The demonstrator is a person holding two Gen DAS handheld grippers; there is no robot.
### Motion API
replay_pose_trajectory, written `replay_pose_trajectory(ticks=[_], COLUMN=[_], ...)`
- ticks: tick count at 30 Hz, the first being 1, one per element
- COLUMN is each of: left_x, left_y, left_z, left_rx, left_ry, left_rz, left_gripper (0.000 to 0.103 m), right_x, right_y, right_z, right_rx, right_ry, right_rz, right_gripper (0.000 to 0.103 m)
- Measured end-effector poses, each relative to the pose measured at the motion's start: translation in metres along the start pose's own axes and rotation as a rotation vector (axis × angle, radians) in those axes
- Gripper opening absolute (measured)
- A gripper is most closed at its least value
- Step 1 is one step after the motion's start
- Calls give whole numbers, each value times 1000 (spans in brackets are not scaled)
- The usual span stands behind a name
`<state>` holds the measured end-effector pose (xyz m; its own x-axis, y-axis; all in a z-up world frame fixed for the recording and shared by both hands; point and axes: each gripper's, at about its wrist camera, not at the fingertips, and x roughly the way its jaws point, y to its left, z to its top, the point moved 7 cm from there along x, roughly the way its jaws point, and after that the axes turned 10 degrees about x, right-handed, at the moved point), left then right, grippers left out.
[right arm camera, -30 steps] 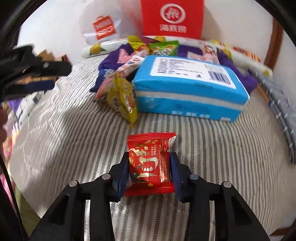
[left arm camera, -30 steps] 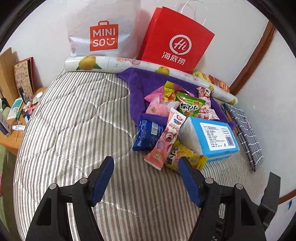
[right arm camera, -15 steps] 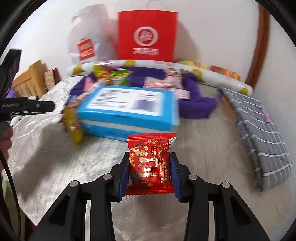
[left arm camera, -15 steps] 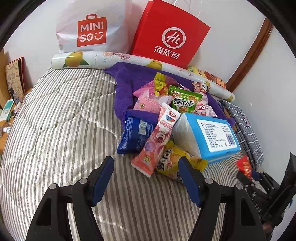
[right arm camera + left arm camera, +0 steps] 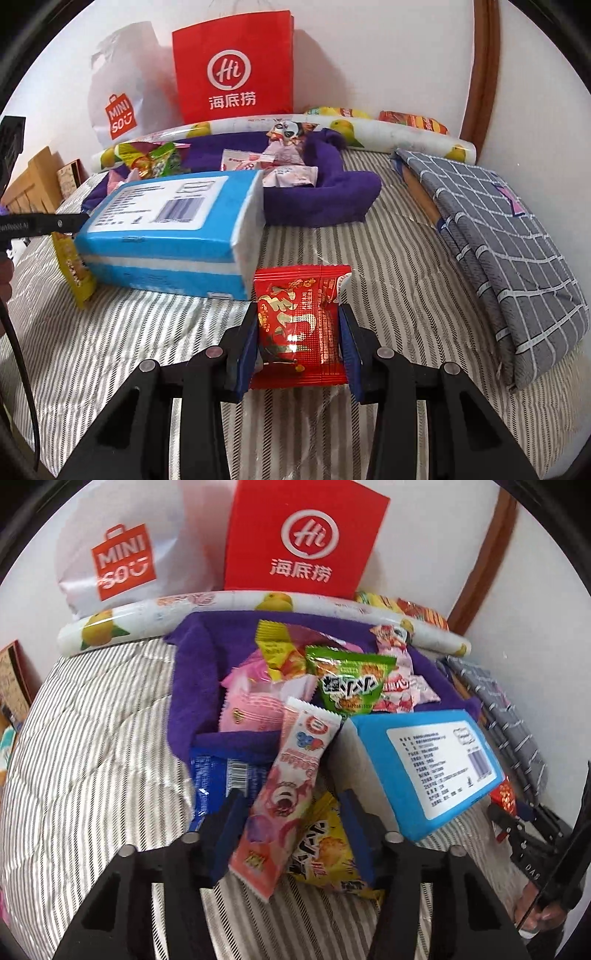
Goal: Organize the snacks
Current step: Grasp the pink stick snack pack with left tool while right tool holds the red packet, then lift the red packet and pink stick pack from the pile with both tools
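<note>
My left gripper (image 5: 291,827) is open, its blue pads on either side of a long pink snack packet (image 5: 288,797) that lies over a yellow packet (image 5: 325,853) and a dark blue packet (image 5: 218,779). My right gripper (image 5: 299,345) is shut on a red snack packet (image 5: 301,325), held just above the striped bed (image 5: 369,258); it also shows at the right in the left wrist view (image 5: 504,797). More snacks, among them a green packet (image 5: 347,683), lie on a purple towel (image 5: 192,679).
A blue tissue pack (image 5: 428,768) lies right of the pink packet, and also shows in the right wrist view (image 5: 166,236). A red paper bag (image 5: 303,539), a white bag (image 5: 118,557) and a lemon-print roll (image 5: 221,605) line the wall. Folded grey checked cloth (image 5: 498,229) lies at right.
My left gripper has moved forward until its open pads straddle the pink packet. My right gripper has swung right past the tissue pack, still shut on the red packet.
</note>
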<state>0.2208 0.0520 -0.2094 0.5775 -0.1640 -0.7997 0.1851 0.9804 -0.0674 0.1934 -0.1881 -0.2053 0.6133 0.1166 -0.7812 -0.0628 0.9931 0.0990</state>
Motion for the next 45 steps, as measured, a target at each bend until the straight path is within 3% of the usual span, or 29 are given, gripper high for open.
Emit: replay_pose_trajectory(ticks=[4, 7, 18, 45], left_x=[1, 4, 4, 7], left_y=[0, 3, 2, 6], left_z=[0, -2, -8, -8], left_rx=[24, 10, -15, -44], left_ry=[-14, -24, -126, -127], left_rz=[33, 16, 58, 27], left_gripper=[32, 28, 28, 28], right_x=[9, 11, 13, 16], right_y=[-5, -6, -7, -2], right_z=[-3, -3, -4, -6], right_rx=[41, 52, 66, 27], right_ry=[39, 49, 62, 69], right_rz=[6, 8, 26, 13], right_gripper=[40, 40, 41, 44])
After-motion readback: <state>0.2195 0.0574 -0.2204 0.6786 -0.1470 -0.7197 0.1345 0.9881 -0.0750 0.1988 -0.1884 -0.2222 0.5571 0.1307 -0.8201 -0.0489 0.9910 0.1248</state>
